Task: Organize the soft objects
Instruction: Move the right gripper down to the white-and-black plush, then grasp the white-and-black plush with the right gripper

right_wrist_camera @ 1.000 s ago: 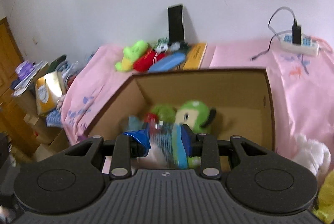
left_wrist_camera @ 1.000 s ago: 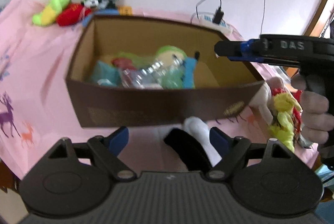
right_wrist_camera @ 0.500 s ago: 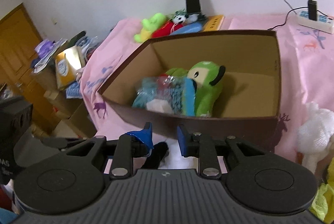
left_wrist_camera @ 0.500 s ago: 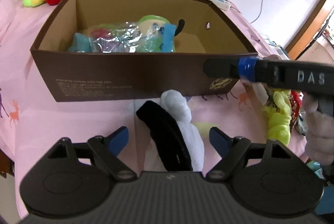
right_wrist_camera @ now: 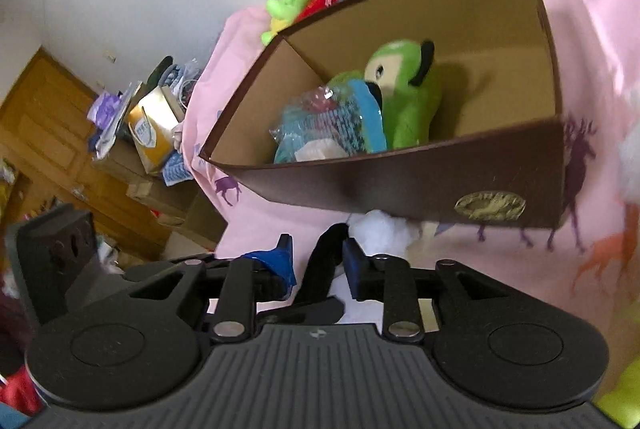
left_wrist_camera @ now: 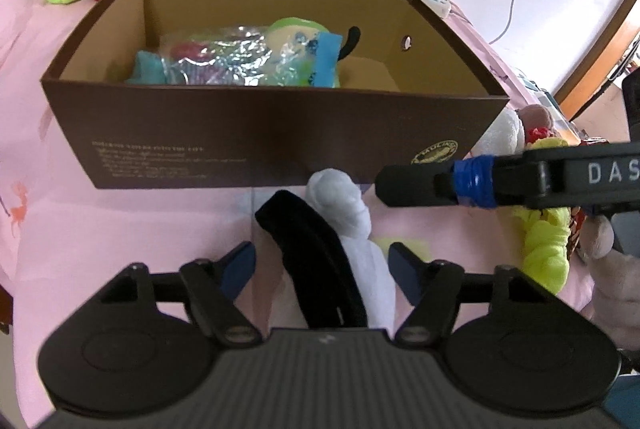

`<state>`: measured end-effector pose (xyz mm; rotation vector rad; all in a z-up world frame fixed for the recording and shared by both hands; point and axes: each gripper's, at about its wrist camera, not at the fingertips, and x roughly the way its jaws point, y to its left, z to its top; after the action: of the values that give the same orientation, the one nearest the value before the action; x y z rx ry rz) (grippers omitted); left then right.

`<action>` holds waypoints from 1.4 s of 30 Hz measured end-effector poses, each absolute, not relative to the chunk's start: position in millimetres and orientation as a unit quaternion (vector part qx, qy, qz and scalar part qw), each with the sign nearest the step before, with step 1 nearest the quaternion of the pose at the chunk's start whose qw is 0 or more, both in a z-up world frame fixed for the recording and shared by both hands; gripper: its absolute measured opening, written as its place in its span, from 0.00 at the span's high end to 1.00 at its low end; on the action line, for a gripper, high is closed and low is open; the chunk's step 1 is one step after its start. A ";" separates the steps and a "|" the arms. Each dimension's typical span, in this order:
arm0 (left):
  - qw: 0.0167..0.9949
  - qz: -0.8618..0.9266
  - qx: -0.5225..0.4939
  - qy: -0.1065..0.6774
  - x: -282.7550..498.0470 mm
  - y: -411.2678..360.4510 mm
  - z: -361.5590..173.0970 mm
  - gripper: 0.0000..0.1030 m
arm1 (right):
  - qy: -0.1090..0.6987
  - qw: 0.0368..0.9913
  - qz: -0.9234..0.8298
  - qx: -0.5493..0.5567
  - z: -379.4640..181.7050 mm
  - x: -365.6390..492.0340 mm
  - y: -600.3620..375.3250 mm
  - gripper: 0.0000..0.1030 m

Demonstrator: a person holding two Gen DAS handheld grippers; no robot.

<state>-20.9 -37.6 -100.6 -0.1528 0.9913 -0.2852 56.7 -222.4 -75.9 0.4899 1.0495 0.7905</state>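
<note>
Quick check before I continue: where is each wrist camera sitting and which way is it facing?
Left wrist: behind the left gripper, angled down at the black-and-white plush before the brown box; right gripper and a hand show, jaws closing.
Right wrist: behind the right gripper, tilted, facing the box; jaws opening.
Shared: box, plush, green parrot.
</note>
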 end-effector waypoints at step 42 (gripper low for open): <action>0.864 -0.294 -0.053 0.406 -28.7 45.0 -57.6 0.86 | 0.501 0.742 0.357 0.265 -51.7 48.1 -159.7 0.93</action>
<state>-28.7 45.0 -57.6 -0.1101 0.8507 -0.6158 48.1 -159.7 -51.7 0.5811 1.0985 0.7829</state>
